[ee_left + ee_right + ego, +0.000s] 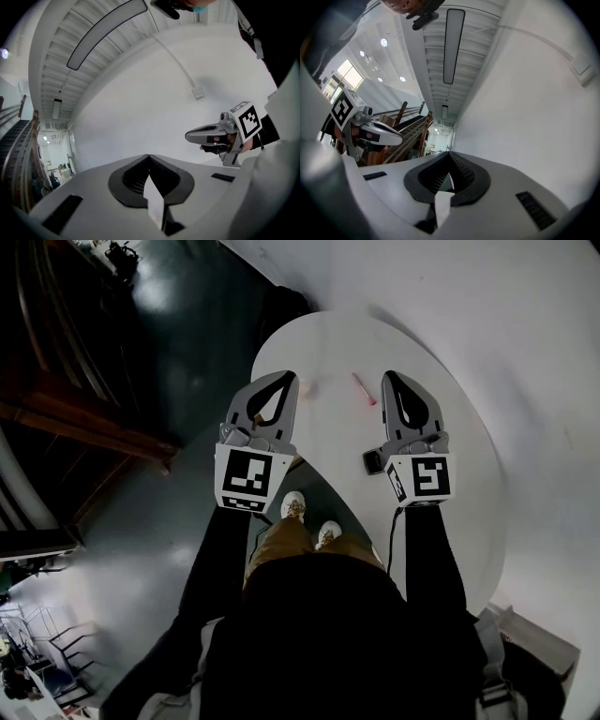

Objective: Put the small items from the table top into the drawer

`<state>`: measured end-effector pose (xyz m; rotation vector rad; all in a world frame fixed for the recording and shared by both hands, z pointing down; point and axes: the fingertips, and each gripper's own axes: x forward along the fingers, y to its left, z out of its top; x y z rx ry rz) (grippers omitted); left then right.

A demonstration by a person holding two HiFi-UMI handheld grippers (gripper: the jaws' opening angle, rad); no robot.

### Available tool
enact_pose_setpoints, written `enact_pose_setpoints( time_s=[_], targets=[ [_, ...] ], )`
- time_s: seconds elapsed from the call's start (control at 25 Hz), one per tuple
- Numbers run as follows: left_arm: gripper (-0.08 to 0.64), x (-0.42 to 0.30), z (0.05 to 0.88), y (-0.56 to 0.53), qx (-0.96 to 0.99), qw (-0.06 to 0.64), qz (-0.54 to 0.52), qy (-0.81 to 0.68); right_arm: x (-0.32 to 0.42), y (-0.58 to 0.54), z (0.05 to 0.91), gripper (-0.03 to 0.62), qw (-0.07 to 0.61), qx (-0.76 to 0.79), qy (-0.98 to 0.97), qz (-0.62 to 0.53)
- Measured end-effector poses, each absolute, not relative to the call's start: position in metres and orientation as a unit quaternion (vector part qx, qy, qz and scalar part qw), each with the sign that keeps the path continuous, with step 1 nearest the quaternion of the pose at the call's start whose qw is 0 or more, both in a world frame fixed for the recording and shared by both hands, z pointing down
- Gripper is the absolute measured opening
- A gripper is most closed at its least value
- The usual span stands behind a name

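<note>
In the head view a white round table (pixel 469 474) lies below me. A thin pink stick-like item (pixel 364 388) and a small pale item (pixel 309 386) rest on its far part. My left gripper (pixel 289 377) hovers just left of the pale item, its jaws closed together with nothing in them. My right gripper (pixel 387 376) hangs just right of the pink item, jaws also closed and empty. Both point away from me towards the wall. In the left gripper view the jaws (pixel 149 156) meet at the tip; the right gripper view shows the same (pixel 449 153). No drawer is in view.
A white wall stands close behind the table, with a cable and a small box (pixel 198 93) on it. Dark floor and a wooden staircase (pixel 84 418) lie to the left. The person's shoes (pixel 293 505) stand at the table's near edge.
</note>
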<state>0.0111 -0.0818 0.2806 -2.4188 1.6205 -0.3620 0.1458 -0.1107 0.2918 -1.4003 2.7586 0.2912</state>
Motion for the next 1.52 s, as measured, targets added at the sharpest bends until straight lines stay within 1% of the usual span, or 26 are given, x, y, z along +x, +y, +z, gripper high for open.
enact_pose_setpoints(
  time_s=[0.24,0.4,0.88,1.36,1.44,1.52],
  targets=[
    [0.015,-0.004,0.288,-0.109,-0.833,0.094,-0.12,0.532,0.138,-0.133,0.292,0.026,0.004,-0.473,0.876,0.094],
    [0.015,-0.014,0.297,-0.127,-0.842,0.1,-0.134,0.513,0.127,-0.148,0.293,0.026,-0.008,-0.489,0.867,0.093],
    [0.015,-0.044,0.321,-0.162,-0.874,0.077,-0.122,0.464,0.09,-0.167,0.302,0.026,-0.041,-0.521,0.846,0.102],
    [0.015,-0.026,0.342,-0.174,-0.89,0.056,-0.129,0.434,0.103,-0.178,0.315,0.026,-0.052,-0.544,0.833,0.089],
    [0.015,-0.023,0.351,-0.177,-0.889,0.046,-0.138,0.434,0.106,-0.18,0.315,0.026,-0.053,-0.545,0.832,0.088],
    [0.017,-0.022,0.369,-0.182,-0.888,0.018,-0.15,0.435,0.108,-0.182,0.315,0.026,-0.055,-0.545,0.832,0.088]
  ],
)
